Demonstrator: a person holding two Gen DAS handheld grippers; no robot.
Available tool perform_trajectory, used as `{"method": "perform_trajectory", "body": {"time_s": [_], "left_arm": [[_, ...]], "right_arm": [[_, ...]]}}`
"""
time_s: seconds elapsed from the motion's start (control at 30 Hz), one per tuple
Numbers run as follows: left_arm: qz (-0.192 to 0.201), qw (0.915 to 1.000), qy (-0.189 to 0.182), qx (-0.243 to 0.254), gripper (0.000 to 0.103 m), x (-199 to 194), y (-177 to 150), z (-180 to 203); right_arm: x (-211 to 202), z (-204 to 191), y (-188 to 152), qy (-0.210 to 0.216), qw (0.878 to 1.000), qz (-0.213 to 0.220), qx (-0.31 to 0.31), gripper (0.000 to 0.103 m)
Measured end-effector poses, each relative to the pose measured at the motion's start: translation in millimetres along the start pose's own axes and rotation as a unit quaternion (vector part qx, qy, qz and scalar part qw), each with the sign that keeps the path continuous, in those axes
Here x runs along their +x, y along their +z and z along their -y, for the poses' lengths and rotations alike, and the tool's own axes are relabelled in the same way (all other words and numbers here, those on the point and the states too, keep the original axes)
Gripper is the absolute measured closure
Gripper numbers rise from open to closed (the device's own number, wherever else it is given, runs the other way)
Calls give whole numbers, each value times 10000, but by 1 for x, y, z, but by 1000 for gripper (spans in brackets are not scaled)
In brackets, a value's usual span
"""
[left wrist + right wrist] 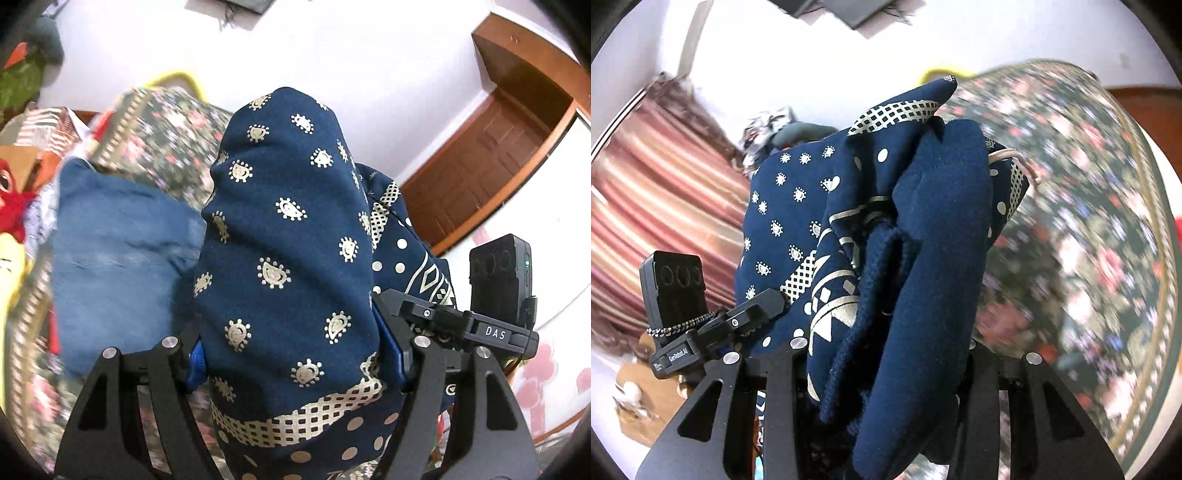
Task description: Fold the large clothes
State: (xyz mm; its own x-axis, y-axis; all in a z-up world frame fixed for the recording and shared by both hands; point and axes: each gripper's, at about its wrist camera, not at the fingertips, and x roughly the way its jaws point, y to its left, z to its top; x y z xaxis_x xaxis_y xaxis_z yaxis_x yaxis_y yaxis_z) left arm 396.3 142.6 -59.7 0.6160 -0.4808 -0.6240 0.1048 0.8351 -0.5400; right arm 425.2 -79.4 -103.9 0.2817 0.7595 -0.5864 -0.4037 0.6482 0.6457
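A navy garment with a pale paisley, dot and lattice print [288, 221] bulges up as a thick bunch between the fingers of my left gripper [291, 362]. Its blue pads [391, 354] press on the cloth from both sides, so it is shut on the garment. In the right wrist view the same navy garment [942, 221] hangs in heavy folds with its plain inner side showing, and my right gripper [886, 369] is shut on it. Both grippers hold the bundle close together, lifted off the bed. The fingertips are hidden by cloth.
A dark floral bedspread [1071, 240] lies below, blurred. A plain blue cloth [122, 251] rests on it at the left. A wooden door [491, 162] stands at the right, a striped curtain [657, 184] at the left, a red soft toy [11, 206] at the edge.
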Motion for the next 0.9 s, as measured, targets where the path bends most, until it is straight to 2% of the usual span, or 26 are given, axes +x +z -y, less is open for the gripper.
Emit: {"method": "perform_trajectory", "body": {"time_s": [0.13, 0.33, 0.5, 0.57, 0.63, 0.73, 0.8, 0.9], "left_arm": [[210, 9995, 252, -42, 30, -21, 19, -33], [251, 9972, 636, -295, 30, -17, 39, -102], [-101, 9932, 969, -633, 30, 27, 36, -166], [-322, 9892, 1164, -832, 30, 54, 28, -197], [-304, 9891, 1191, -812, 30, 67, 19, -214], [-163, 9919, 1031, -719, 27, 65, 13, -219], [-184, 9916, 1087, -671, 27, 60, 11, -213], [-164, 9893, 1338, -558, 24, 48, 9, -198]], "right_arm": [[38, -29, 24, 151, 9995, -18, -275, 67], [105, -41, 43, 338, 9983, -178, -449, 67], [173, -24, 46, 241, 9984, -438, -262, 67], [204, -10, 39, 8, 9976, -679, -160, 67], [230, 6, 30, -171, 9958, -896, -37, 65], [233, 18, 22, -43, 9966, -828, -40, 61], [225, 17, 21, -75, 9962, -852, -140, 56], [207, 4, 16, -447, 9945, -782, -535, 45]]}}
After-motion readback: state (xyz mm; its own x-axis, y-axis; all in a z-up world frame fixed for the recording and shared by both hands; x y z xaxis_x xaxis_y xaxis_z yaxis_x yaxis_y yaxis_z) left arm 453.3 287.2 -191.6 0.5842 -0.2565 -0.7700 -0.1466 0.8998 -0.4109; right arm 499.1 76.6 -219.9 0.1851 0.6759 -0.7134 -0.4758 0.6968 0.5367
